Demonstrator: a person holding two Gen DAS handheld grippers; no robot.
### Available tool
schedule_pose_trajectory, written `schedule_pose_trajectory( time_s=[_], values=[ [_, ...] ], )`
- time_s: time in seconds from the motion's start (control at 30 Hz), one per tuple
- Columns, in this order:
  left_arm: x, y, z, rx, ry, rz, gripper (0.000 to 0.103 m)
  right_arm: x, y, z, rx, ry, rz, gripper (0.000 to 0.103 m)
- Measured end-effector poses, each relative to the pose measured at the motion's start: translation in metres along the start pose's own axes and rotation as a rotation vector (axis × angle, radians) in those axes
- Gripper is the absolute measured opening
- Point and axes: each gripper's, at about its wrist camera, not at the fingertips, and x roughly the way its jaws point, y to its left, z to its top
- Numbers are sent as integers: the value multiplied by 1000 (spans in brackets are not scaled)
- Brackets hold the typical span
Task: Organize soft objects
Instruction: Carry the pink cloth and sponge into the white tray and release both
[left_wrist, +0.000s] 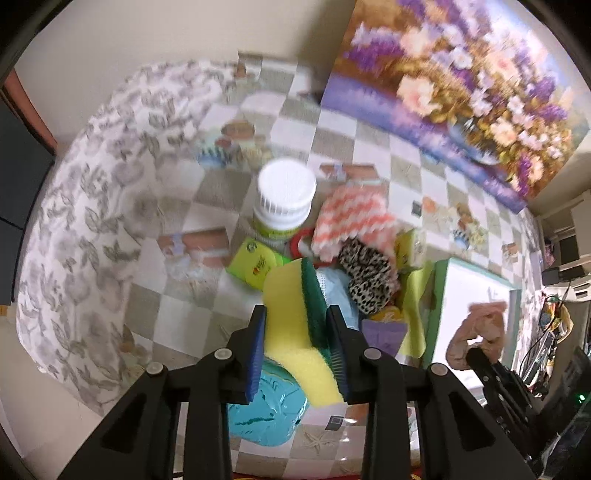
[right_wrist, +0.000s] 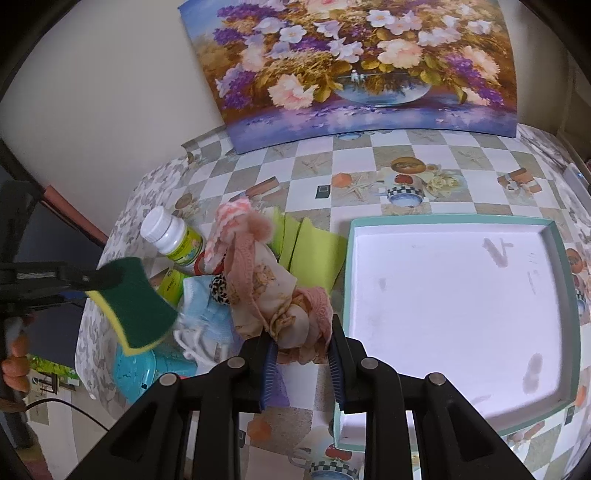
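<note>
My left gripper (left_wrist: 297, 317) is shut on a yellow sponge with a green scouring side (left_wrist: 291, 314), held up above the pile; the same sponge (right_wrist: 136, 306) shows at the left of the right wrist view. My right gripper (right_wrist: 301, 338) is shut on a pink and floral cloth bundle (right_wrist: 269, 291), lifted beside the tray; that bundle (left_wrist: 476, 332) appears at the right of the left wrist view. The pile below holds an orange-and-white striped cloth (left_wrist: 351, 221), a leopard-print scrunchie (left_wrist: 369, 273), a light blue face mask (right_wrist: 203, 310) and a lime green cloth (right_wrist: 314, 254).
A white tray with a teal rim (right_wrist: 567, 266) lies empty on the checked tablecloth at the right. A white-capped bottle (left_wrist: 284, 199), a lime box (left_wrist: 255, 264) and a turquoise dish (left_wrist: 266, 413) sit by the pile. A flower painting (right_wrist: 362, 62) leans on the wall behind.
</note>
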Motion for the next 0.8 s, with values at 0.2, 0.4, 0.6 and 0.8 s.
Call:
schedule_pose_trajectory(
  time_s=[0.2, 0.4, 0.6, 0.8],
  values=[
    [-37, -7, -1, 20, -99, -12, 32, -11, -11, 4, 34, -27, 3, 27],
    [-65, -21, -6, 57, -168, -16, 32, -18, -25, 7, 73, -47, -6, 27],
    [-61, -67, -18, 137, -169, -83, 32, -29, -56, 11, 145, -69, -66, 27],
    [-17, -133, -35, 206, -111, -182, 32, -26, -104, 9, 238, -53, -162, 27]
  ],
)
